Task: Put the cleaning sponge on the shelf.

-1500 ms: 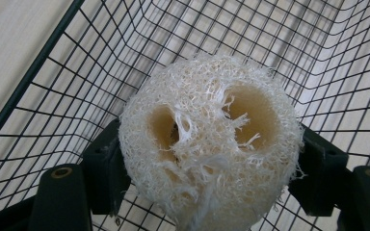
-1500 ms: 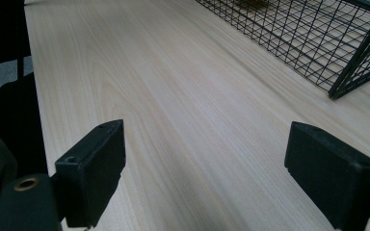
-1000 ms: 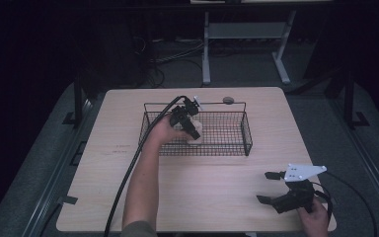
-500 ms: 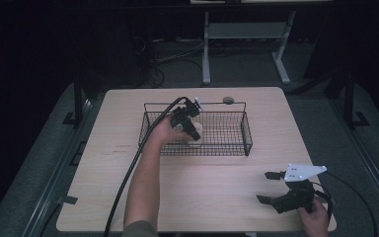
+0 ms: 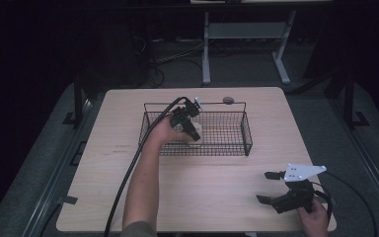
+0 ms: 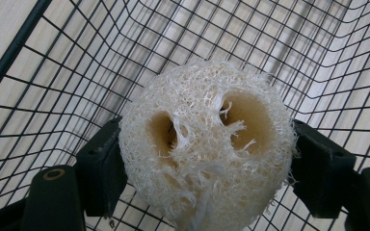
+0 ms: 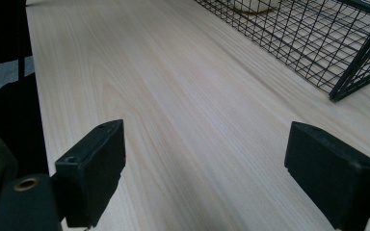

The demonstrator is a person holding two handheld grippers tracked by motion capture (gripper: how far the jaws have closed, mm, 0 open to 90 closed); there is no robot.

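A person's left gripper [image 5: 193, 129] reaches into a black wire basket [image 5: 246, 134] on a pale wooden tabletop [image 5: 202, 192], its jaws clenched on either side of a round, cream loofah sponge [image 6: 207, 144]. The sponge sits low inside the basket, near its left end; whether it touches the mesh floor is unclear. The carrying looks done, with letting go and drawing the hand out left. The right gripper [image 5: 271, 187] rests near the tabletop's front right corner, jaws spread wide on nothing

Light wooden table [image 5: 128, 163]: black wire basket [image 5: 237, 133] on far half, small grey disc [image 5: 228, 100] behind.
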